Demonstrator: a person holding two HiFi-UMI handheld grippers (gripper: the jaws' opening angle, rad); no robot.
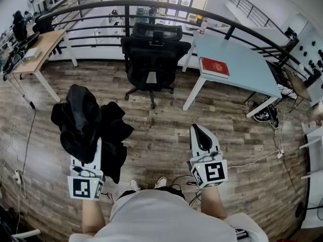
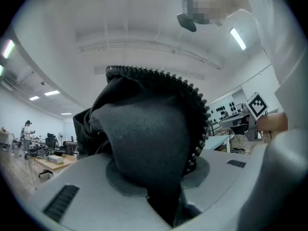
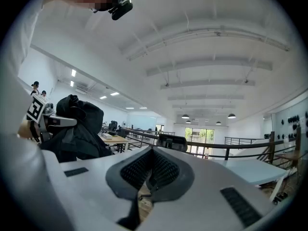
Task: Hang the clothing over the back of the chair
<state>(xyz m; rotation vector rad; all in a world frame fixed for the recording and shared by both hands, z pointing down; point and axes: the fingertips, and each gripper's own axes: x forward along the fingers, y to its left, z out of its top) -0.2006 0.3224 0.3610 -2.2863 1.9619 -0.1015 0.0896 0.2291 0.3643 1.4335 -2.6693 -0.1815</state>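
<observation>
Head view: your left gripper (image 1: pixel 97 147) pinches the limp, bunched black jacket (image 1: pixel 83 117); right gripper (image 1: pixel 202 135) is pressed together, empty. I'd take a second hold on its hanging side; chair (image 1: pixel 151 49) at 12 o'clock.

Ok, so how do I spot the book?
Find the black office chair by the curved railing. Right of it stands a pale blue table; the book lies near its left edge, flat and red, unlike the upright bottle at the far corner.
</observation>
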